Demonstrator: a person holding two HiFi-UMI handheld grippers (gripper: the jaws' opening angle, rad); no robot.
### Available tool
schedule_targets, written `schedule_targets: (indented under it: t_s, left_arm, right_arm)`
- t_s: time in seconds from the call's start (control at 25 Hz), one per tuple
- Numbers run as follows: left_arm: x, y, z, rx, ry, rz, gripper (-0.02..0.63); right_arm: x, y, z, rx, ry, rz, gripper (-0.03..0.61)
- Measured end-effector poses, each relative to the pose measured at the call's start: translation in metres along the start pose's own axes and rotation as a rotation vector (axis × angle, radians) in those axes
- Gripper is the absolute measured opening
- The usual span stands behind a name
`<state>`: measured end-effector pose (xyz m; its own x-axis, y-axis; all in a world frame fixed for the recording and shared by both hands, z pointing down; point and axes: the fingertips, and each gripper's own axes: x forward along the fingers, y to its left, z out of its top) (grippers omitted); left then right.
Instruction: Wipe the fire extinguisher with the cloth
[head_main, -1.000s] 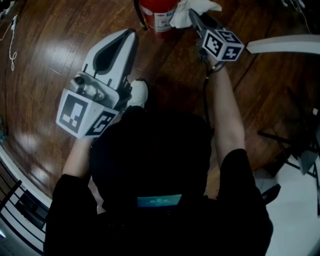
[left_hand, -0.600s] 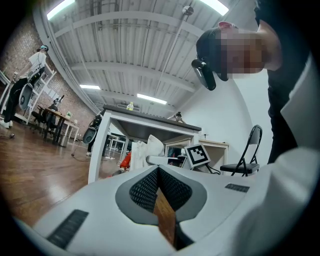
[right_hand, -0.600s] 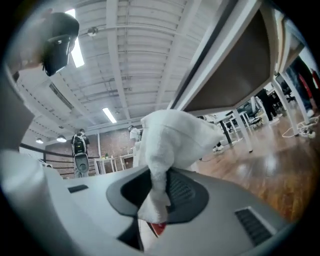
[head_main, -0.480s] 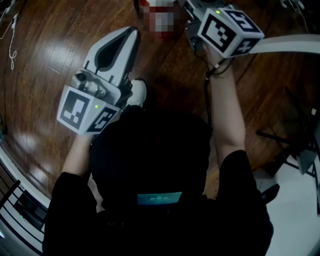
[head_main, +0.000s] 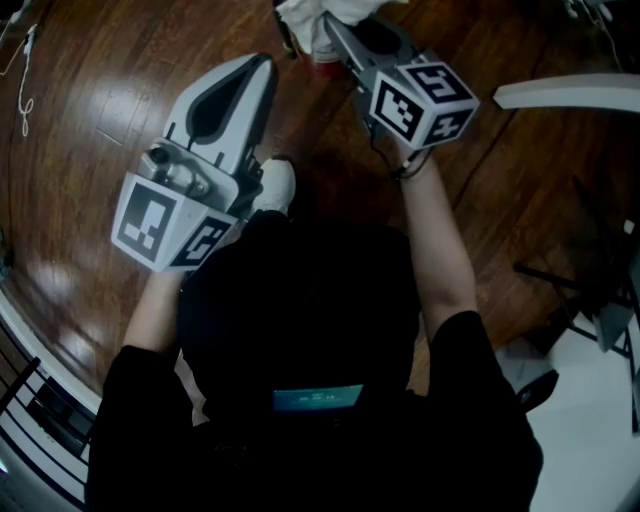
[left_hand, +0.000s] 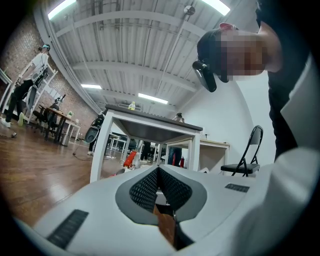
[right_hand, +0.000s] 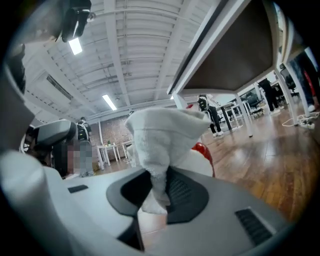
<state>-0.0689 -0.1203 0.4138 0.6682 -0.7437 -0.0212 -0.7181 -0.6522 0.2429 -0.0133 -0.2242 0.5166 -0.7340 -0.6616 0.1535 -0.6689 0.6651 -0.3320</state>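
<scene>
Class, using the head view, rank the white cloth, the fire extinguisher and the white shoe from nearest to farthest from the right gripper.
1. White cloth: pinched in the jaws of the right gripper, top centre.
2. Fire extinguisher: just under the cloth, at the top edge.
3. White shoe: lower, mid-frame, beside the left gripper.

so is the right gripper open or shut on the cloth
Shut on the cloth: the right gripper pinches a fold of it between its pads.
</scene>
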Motion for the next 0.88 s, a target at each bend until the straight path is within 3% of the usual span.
schedule_targets:
  t_s: [0.2,0.52,0.88]
  left_arm:
    - [0.002,-0.002,0.000,0.000,-0.001,-0.005,-0.002]
    - [0.007,-0.005,-0.004,-0.007,0.011,-0.014,-0.002]
    - [0.008,-0.007,-0.004,0.000,0.012,-0.013,-0.002]
  right_arm:
    - [0.002,-0.011,-0.048,0.007,0.093,-0.021,0.094]
    - [0.021,-0.053,-0.157,-0.006,0.296,-0.074,0.094]
    - [0.021,-0.083,-0.219,0.028,0.455,-0.128,0.094]
